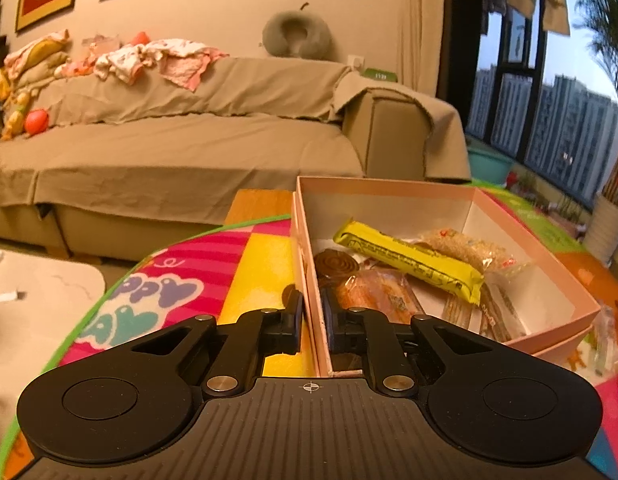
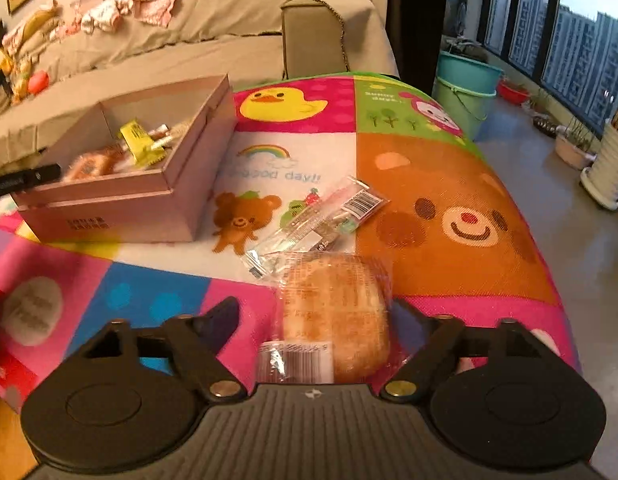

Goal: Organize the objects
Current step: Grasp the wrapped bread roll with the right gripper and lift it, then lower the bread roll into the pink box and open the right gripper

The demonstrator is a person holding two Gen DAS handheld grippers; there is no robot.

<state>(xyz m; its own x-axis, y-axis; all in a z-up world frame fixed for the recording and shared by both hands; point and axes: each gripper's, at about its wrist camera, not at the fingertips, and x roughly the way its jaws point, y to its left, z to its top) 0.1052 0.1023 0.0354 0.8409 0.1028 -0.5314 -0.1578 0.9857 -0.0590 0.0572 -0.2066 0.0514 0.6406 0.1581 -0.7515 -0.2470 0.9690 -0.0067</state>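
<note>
Straddling the wrapped bun (image 2: pixel 337 316), the right claw (image 2: pixel 317 320) stands spread, pads not touching it. Its long axis runs straight ahead. The left claw (image 1: pixel 311 320) pinches the pink box (image 1: pixel 449 196) wall.

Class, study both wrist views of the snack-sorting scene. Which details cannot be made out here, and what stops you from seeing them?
- Left wrist view: the lowest snacks in the pink box are covered by the yellow bar.
- Left wrist view: the box wall's lower edge is hidden behind the left gripper, clamped on it.
- Right wrist view: the wrapped bun, between the right gripper fingers, has its near end cut off by the gripper body; label print blurred.
</note>
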